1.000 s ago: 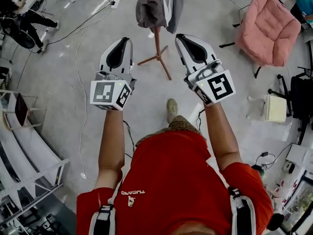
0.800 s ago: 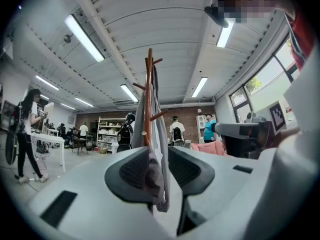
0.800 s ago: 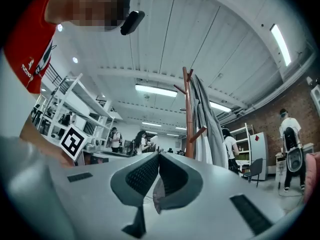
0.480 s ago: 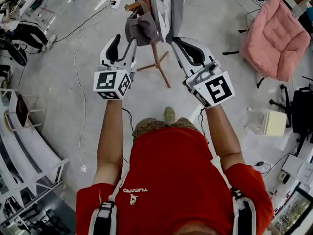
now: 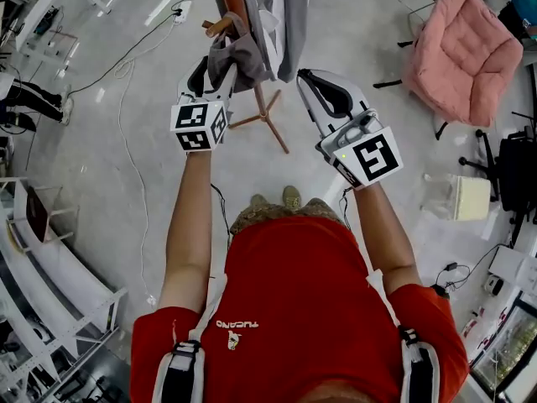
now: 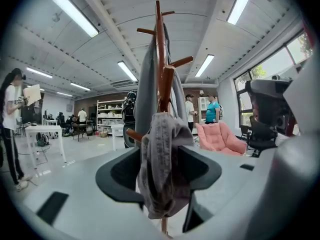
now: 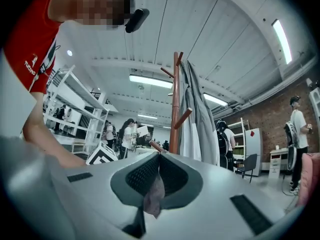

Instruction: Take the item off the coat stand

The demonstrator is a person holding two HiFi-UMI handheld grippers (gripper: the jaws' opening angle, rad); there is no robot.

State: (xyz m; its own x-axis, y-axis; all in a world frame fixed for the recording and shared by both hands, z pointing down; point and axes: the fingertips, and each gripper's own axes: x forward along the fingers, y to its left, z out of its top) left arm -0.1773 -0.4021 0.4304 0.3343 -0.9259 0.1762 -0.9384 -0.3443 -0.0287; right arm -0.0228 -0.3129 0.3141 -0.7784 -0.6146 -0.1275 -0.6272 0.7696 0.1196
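Wood stand x1, small grey cloth x1

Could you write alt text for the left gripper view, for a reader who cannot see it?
A crumpled grey cloth item hangs from a peg of a brown wooden coat stand, between the opening jaws of the left claw, which do not press it. A long grey coat hangs higher on the stand; a pink armchair stands behind.

Grey garment on wooden coat stand
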